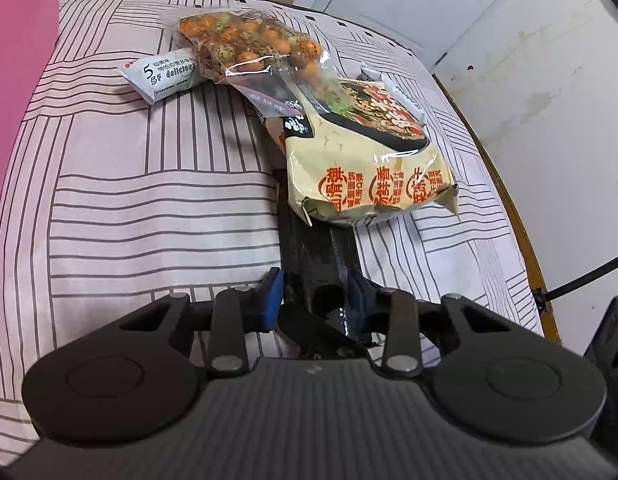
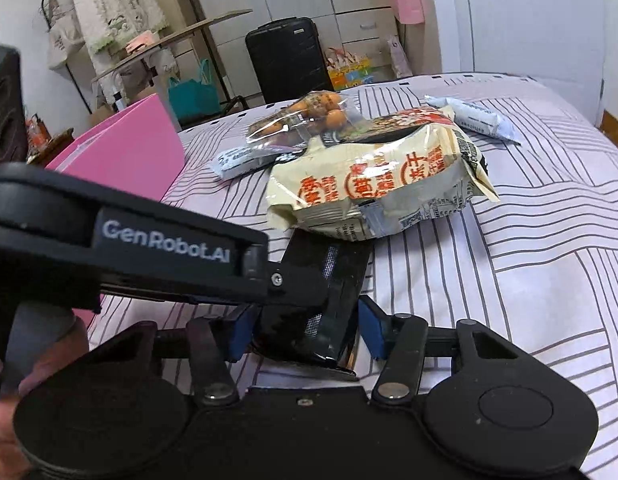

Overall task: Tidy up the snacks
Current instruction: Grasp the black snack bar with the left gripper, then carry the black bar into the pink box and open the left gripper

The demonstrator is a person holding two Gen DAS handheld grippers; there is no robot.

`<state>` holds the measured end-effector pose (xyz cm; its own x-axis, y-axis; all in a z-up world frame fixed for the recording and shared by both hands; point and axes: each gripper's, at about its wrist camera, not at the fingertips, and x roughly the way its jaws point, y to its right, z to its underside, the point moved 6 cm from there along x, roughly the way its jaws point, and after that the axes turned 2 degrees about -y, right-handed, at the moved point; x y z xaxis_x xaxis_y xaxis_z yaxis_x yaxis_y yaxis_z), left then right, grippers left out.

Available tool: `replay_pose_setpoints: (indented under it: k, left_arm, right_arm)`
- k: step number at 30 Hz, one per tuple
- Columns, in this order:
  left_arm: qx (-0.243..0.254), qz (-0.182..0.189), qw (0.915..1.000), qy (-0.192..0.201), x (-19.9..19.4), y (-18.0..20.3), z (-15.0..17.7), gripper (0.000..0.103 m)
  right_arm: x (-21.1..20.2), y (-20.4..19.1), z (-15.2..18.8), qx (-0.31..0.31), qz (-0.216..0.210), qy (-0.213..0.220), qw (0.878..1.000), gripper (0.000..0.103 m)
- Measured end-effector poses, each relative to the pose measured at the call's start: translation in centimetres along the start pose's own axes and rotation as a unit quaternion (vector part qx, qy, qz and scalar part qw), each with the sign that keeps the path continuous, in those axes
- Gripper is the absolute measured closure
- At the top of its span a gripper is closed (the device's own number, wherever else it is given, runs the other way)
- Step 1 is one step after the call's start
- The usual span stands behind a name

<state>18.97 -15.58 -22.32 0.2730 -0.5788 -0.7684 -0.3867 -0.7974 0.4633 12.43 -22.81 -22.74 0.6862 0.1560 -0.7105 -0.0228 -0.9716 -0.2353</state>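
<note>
Left tongs [image 1: 315, 298] are pinching the black packet [image 1: 305, 248]; right tongs [image 2: 309, 332] are straddling it, contact unclear; tugging risks toppling the overlapping noodle bag [image 1: 361, 168].

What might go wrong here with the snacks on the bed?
The noodle packet lies on the black pack that the left gripper pinches, so lifting may tip it off. The clear snack bag leans on that packet and might slide too. The right gripper sits close and may bump the left.
</note>
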Motion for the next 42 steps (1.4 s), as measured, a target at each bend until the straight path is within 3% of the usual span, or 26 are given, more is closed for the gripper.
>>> replay_pose_setpoints:
  k: [4, 10, 14, 22, 29, 36, 42]
  left_arm:
    - [-0.008, -0.003, 0.9999, -0.014, -0.8, -0.1, 0.7, 0.069]
    - [-0.009, -0.012, 0.9996, -0.025, -0.6, -0.6, 0.9, 0.067]
    - [-0.002, -0.007, 0.9998, -0.018, -0.6, -0.8, 0.9, 0.067]
    - [0.018, -0.028, 0.9988, -0.034, -1.8, 0.1, 1.8, 0.068]
    - [0.034, -0.068, 0.9956, -0.055, -4.9, 1.4, 2.6, 0.062]
    - [0.020, -0.073, 0.9954, -0.059, -8.0, 2.0, 2.9, 0.062]
    - [0.007, -0.069, 0.9969, -0.037, -11.0, 2.7, 3.3, 0.062]
  right_arm:
    - [-0.7, -0.4, 0.3, -0.018, -0.017, -0.010, 1.000, 0.043]
    - [0.0, -0.3, 0.6, -0.028, -0.003, -0.008, 1.000, 0.036]
    - [-0.2, -0.5, 0.8, -0.030, -0.006, 0.004, 1.000, 0.040]
    - [-1.8, -1.5, 0.4, -0.026, -0.021, -0.047, 0.998, 0.044]
    - [-4.3, -3.7, 0.2, -0.040, -0.044, -0.072, 0.996, 0.045]
    - [-6.7, -5.5, -0.1, -0.056, -0.044, -0.085, 0.994, 0.045]
    - [-9.2, -7.3, -0.9, -0.080, -0.042, -0.078, 0.993, 0.045]
